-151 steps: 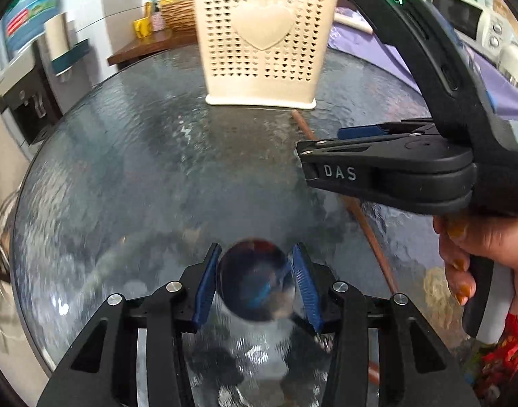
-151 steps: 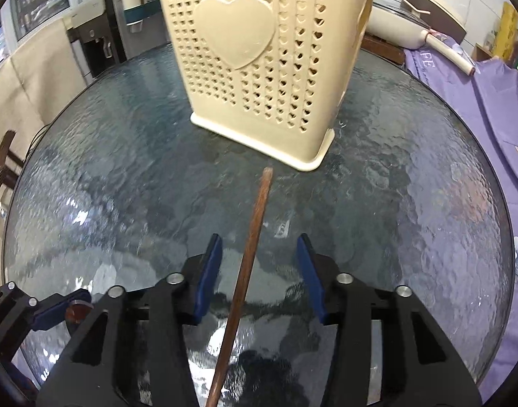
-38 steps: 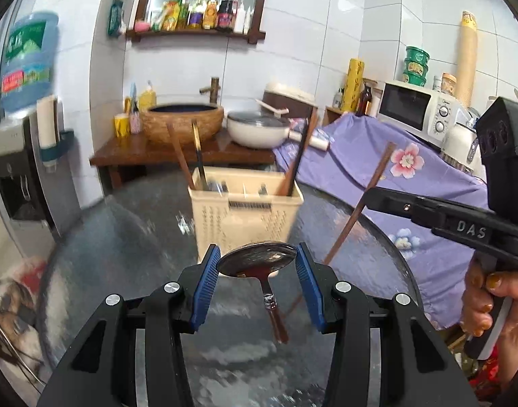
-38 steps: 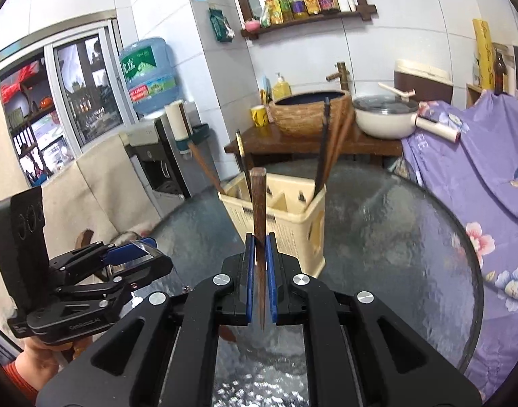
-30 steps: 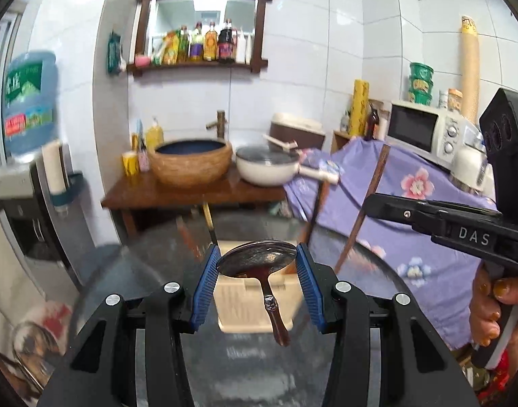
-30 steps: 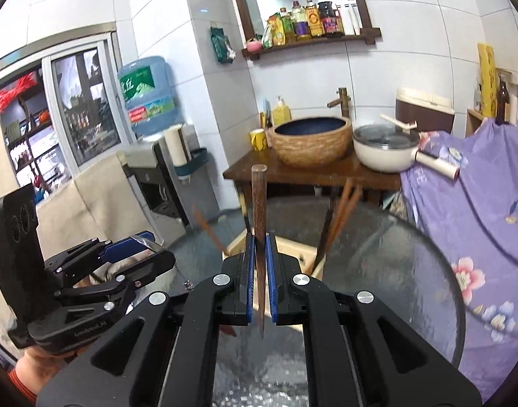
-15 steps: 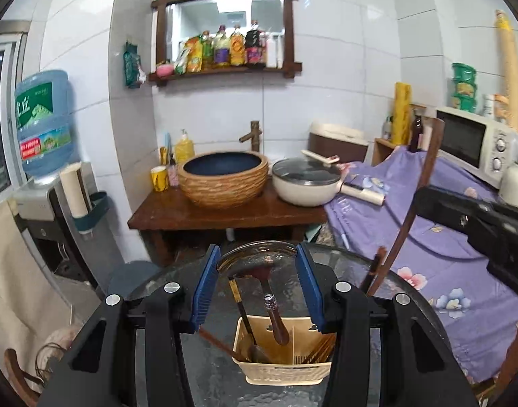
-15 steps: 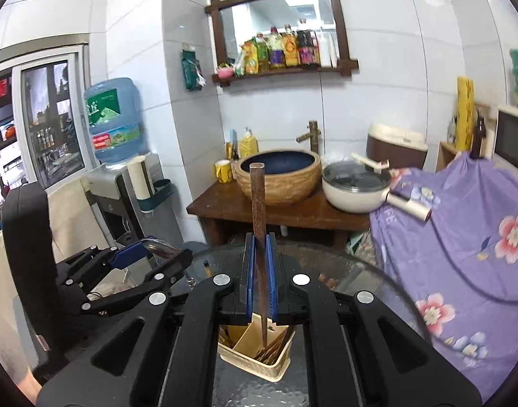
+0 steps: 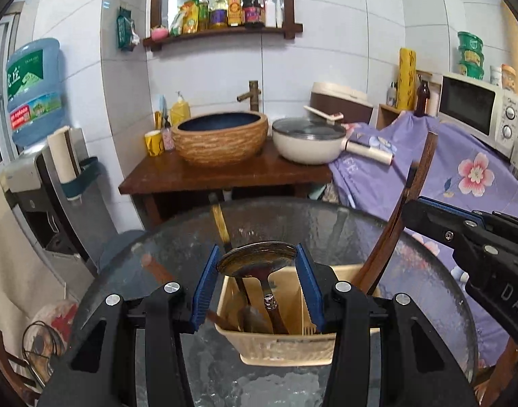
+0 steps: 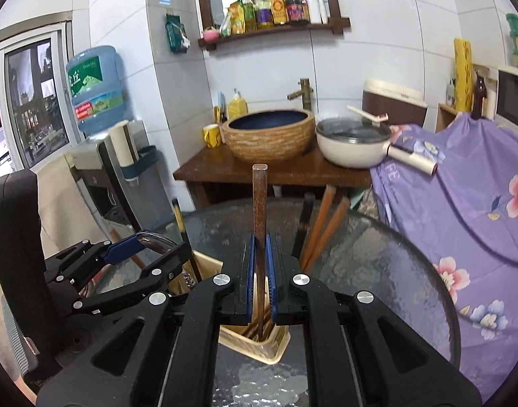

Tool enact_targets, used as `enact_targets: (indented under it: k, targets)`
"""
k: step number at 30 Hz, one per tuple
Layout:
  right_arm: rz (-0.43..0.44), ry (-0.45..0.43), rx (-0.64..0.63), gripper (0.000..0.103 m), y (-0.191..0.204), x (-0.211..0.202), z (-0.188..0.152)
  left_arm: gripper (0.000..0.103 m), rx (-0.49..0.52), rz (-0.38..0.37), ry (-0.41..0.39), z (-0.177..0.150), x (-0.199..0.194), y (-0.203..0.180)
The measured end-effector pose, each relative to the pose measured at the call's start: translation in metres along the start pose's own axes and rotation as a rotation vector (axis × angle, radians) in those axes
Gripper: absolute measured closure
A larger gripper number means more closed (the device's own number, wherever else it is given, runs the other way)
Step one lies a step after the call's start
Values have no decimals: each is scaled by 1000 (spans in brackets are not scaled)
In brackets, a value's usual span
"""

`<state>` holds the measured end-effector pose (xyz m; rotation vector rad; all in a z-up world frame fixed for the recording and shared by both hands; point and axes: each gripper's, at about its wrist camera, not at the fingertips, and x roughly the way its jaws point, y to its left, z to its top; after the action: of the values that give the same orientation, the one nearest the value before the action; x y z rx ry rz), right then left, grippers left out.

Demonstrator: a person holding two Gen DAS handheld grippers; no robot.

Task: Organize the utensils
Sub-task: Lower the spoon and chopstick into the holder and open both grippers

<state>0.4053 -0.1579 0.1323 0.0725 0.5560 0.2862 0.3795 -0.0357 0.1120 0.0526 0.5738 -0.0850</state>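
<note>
Spoon and chopstick held above the utensil basket

The spoon [image 9: 259,259] hung bowl-up between the blue pads of the left gripper [image 9: 258,285], which were partly open and pressed on the bowl's edges; its handle reached down into the cream basket [image 9: 286,349] on the glass table [image 9: 130,271]. The right gripper [image 10: 260,279] was closed tightly on an upright brown chopstick [image 10: 260,200], whose lower end was in the basket.
</note>
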Motion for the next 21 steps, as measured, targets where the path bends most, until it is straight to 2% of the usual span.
enact_targets:
  k: [6, 12, 17, 19, 20, 21]
  targets:
    - [5, 36, 14, 95, -5, 13, -19, 58, -14, -29, 39, -18, 13, 2]
    - [4, 46, 22, 95, -8, 20, -28, 58, 7, -31, 36, -23, 13, -3]
    - [6, 27, 17, 95, -10, 13, -28, 57, -4, -55, 2, -21, -2, 1]
    - [3, -8, 15, 89, -13, 1, -29, 50, -5, -56, -31, -22, -16, 4]
    - [7, -28, 22, 84, -16, -7, -30, 41, -2, -52, -56, -24, -28, 6]
    - [16, -51, 33, 66, -19, -18, -33, 31, 1, -54, -78, -25, -36, 7]
